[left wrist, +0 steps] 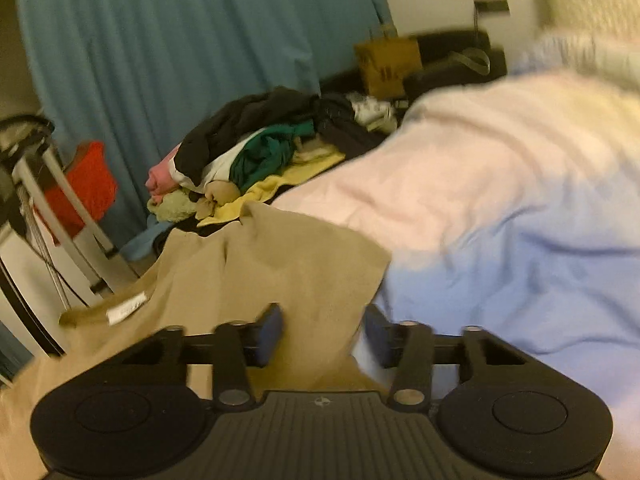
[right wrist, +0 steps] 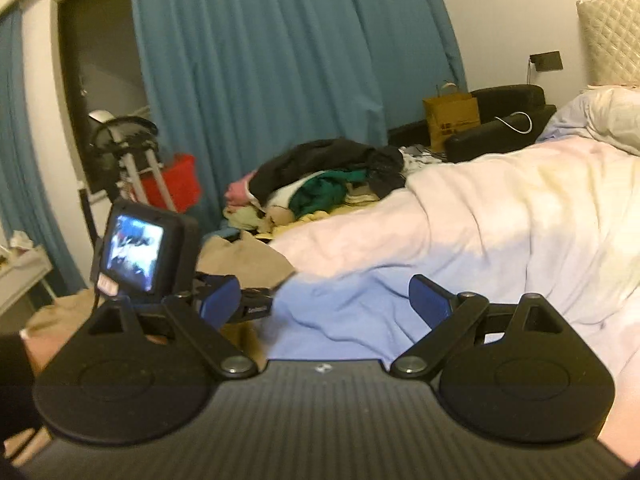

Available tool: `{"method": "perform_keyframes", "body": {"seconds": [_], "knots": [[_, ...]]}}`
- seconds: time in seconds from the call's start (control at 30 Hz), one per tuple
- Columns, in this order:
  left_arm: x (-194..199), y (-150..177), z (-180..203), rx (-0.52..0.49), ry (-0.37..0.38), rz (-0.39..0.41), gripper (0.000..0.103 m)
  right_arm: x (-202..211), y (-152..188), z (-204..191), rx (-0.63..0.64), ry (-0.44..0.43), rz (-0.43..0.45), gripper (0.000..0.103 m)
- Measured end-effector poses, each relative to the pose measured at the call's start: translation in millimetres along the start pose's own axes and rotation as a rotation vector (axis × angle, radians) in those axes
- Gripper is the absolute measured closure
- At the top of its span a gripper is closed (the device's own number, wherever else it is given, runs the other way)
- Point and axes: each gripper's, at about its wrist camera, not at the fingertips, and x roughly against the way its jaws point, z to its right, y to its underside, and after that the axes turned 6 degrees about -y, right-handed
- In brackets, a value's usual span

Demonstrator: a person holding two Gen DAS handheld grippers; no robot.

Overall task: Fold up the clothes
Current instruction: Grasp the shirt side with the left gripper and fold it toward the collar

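**Blur, cropping and hidden cloth**

The left wrist view is smeared by motion, so the print on the tan garment's (left wrist: 256, 264) white tag (left wrist: 127, 309) cannot be read. The gripper body hides the garment's near edge. In the right wrist view, the small screen (right wrist: 134, 254) shows only a blur, and the paper bag's (right wrist: 452, 118) lettering is too small.

The near garment (left wrist: 248, 264) is plain tan. The sheet (right wrist: 360, 320) under it is pale lavender-blue, the duvet (right wrist: 500, 208) pinkish white. The far pile (right wrist: 320, 184) mixes black, teal green, yellow and pink. Curtains (right wrist: 280, 60) are plain teal; the bag (right wrist: 452, 120) mustard brown; the headboard (right wrist: 612, 36) quilted cream.
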Motion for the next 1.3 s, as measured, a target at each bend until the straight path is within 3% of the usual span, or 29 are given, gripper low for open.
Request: {"method": "perform_keyframes", "body": {"seconds": [0.03,0.1,0.27,0.33,0.43,0.57,0.63,0.73,0.8,0.93,1.0,1.03,1.2,1.3], "knots": [[-6,-2,-4,0.022,0.017,-0.002,0.09,-6,2,2,-0.006,0.004,-0.005,0.01],[-9,-6,-22,0.136,0.092,0.008,0.096,-16,4,4,-0.026,0.007,-0.014,0.01],[5,-8,-114,0.611,0.344,0.023,0.097,-25,10,1,-0.041,0.023,-0.028,0.01],[8,-4,-153,0.78,0.405,0.025,0.097,-24,11,-1,-0.025,0.025,-0.028,0.01],[5,2,-206,0.956,0.4,0.019,0.098,-23,11,-4,-0.015,0.022,-0.03,0.01],[-9,18,-261,1.09,0.271,-0.048,0.098,-24,11,-9,0.003,0.019,-0.034,0.01],[-22,30,-274,1.094,0.171,-0.102,0.098,-25,12,-11,0.011,0.015,-0.037,0.01],[-51,56,-280,1.025,-0.003,-0.186,0.098,-27,12,-12,0.009,-0.005,-0.053,0.01],[-67,78,-281,1.009,-0.055,-0.226,0.096,-28,13,-13,0.007,-0.026,-0.068,0.01],[-74,96,-276,0.983,-0.056,-0.191,0.083,-32,14,-15,-0.001,-0.066,-0.084,0.01],[-63,89,-270,0.936,-0.044,-0.188,0.058,-35,16,-16,-0.014,-0.086,-0.093,0.01],[-53,84,-266,0.906,-0.041,-0.184,0.055,-37,17,-16,-0.022,-0.1,-0.101,0.01],[44,76,-234,0.734,-0.031,-0.131,0.04,-41,18,-23,-0.028,-0.17,-0.13,0.01],[101,102,-205,0.776,0.048,-0.155,0.032,-37,17,-25,-0.038,-0.202,-0.141,0.01]]}}
